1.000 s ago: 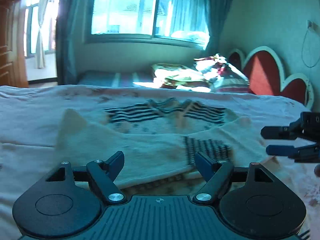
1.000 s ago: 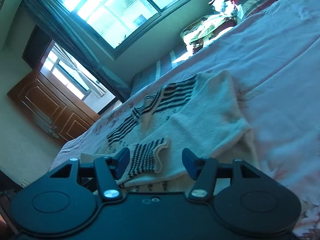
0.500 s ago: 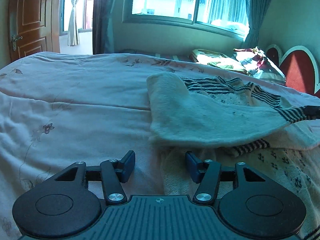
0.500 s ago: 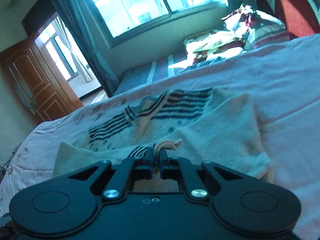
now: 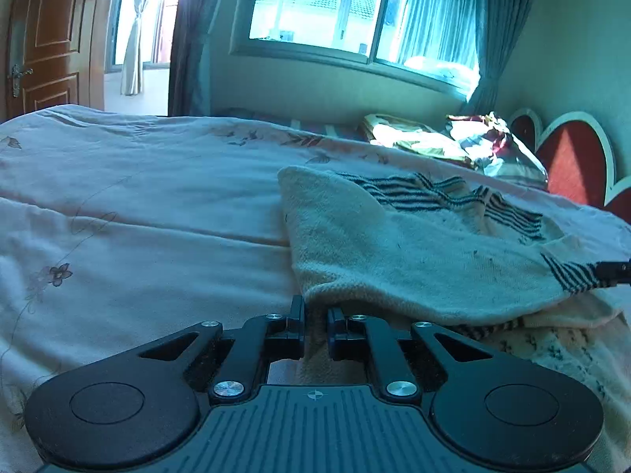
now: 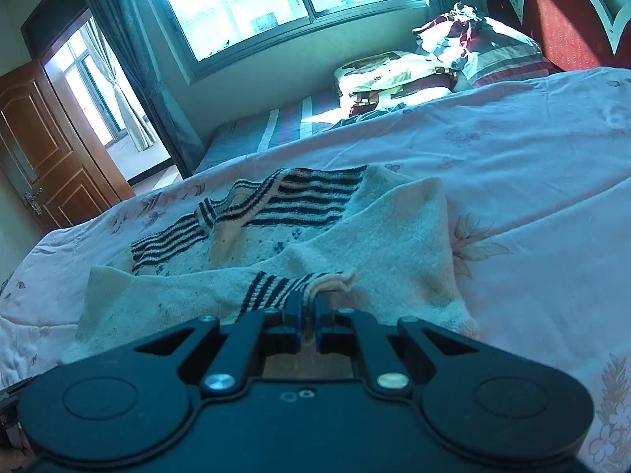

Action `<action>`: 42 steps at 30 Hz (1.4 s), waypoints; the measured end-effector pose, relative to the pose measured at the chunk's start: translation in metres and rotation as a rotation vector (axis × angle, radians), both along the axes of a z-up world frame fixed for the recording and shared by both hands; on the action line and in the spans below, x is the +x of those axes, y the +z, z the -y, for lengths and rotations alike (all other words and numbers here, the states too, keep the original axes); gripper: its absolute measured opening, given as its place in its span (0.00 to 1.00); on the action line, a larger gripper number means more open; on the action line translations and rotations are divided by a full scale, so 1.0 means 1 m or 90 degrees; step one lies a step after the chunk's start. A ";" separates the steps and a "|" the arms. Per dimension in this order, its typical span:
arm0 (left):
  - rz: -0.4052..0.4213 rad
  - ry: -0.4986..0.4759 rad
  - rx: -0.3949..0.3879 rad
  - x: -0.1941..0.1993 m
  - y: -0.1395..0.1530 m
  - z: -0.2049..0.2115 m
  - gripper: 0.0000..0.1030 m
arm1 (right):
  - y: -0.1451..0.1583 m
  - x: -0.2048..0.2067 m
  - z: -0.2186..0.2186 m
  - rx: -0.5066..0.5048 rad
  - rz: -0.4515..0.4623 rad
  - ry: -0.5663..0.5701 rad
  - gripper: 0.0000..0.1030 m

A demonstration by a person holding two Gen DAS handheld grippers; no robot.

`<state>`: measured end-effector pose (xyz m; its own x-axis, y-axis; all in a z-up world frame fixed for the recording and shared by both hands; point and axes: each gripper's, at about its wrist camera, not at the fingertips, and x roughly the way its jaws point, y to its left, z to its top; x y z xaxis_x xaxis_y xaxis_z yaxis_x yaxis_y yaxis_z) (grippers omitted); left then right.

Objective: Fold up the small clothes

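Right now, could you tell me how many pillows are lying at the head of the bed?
2: a yellowish patterned pillow lying toward the window, and a red-and-white striped pillow beside it, against the red headboard. Others may be hidden behind them.

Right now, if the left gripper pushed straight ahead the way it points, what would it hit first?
The left gripper is already closed on the near edge of the sweater, so it would push straight into the sweater's folded sleeve. Beyond that lies only the bedspread, though depth is hard to judge.
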<state>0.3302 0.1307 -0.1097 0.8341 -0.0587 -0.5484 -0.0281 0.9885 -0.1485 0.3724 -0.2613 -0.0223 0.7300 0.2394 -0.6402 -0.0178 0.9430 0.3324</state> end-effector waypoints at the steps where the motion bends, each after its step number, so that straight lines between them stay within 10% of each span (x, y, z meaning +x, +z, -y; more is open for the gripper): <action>1: 0.010 0.009 0.001 -0.002 0.002 -0.001 0.10 | 0.001 -0.002 0.001 0.001 0.004 0.001 0.07; 16: -0.035 0.019 0.041 -0.002 -0.007 0.005 0.10 | -0.026 -0.007 0.010 -0.005 -0.041 0.000 0.07; 20: -0.037 0.018 0.058 -0.023 0.000 -0.006 0.37 | -0.019 -0.013 0.016 0.006 -0.022 -0.001 0.17; 28: 0.013 -0.037 -0.035 0.001 0.029 0.005 0.37 | -0.001 -0.011 0.011 -0.017 0.023 0.033 0.13; 31: -0.072 -0.058 -0.005 0.010 -0.001 0.022 0.36 | -0.017 -0.004 -0.003 -0.062 -0.014 0.063 0.10; 42: -0.058 -0.038 0.003 0.017 0.006 0.020 0.37 | -0.013 -0.005 0.006 -0.055 0.030 0.052 0.15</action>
